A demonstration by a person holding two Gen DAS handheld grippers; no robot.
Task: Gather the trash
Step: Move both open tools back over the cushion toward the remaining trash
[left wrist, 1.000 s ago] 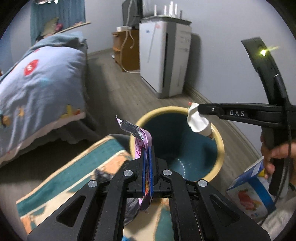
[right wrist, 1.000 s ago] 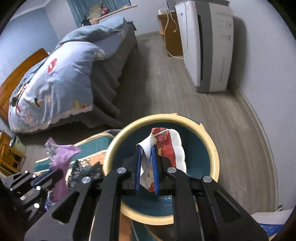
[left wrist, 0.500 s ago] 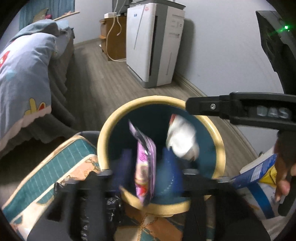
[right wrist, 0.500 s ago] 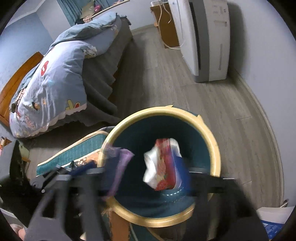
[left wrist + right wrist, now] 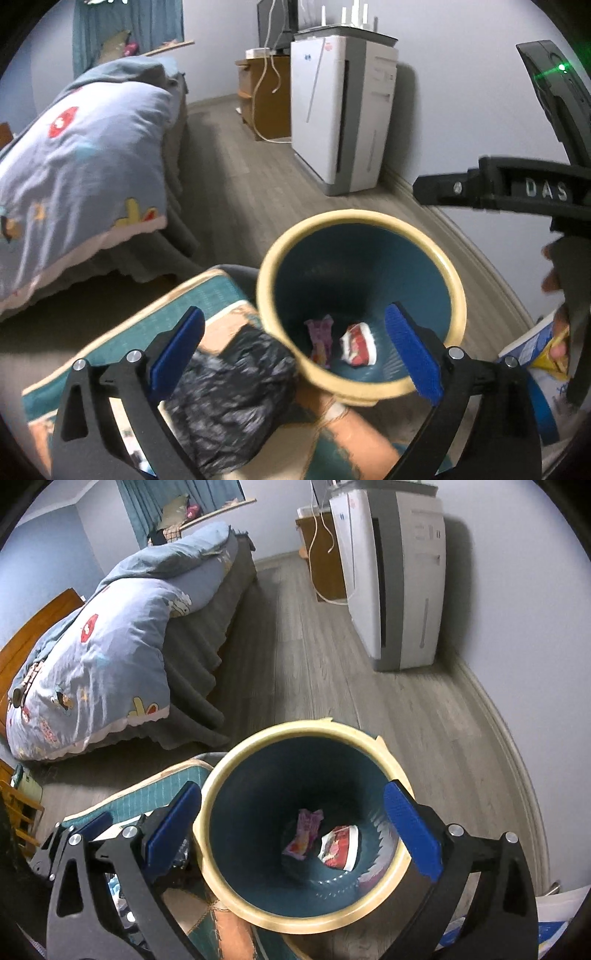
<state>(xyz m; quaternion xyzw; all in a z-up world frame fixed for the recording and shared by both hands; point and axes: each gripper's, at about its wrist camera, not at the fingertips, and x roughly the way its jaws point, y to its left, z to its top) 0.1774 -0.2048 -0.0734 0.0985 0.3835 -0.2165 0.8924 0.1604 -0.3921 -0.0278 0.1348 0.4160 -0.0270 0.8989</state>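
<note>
Both my grippers have just sprung wide and hold nothing. My left gripper (image 5: 295, 350) and right gripper (image 5: 291, 830) frame the teal bin (image 5: 221, 775) at lower centre. At its bottom lie the purple wrapper (image 5: 304, 832) and, just right of it, the red-and-white wrapper (image 5: 340, 847).

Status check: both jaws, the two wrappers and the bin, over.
Left gripper and right gripper: jaws just opened wide, empty. Purple wrapper and red-and-white wrapper lie on the bottom of the bin. Black plastic bag sits beside the bin, not blocking.
</note>
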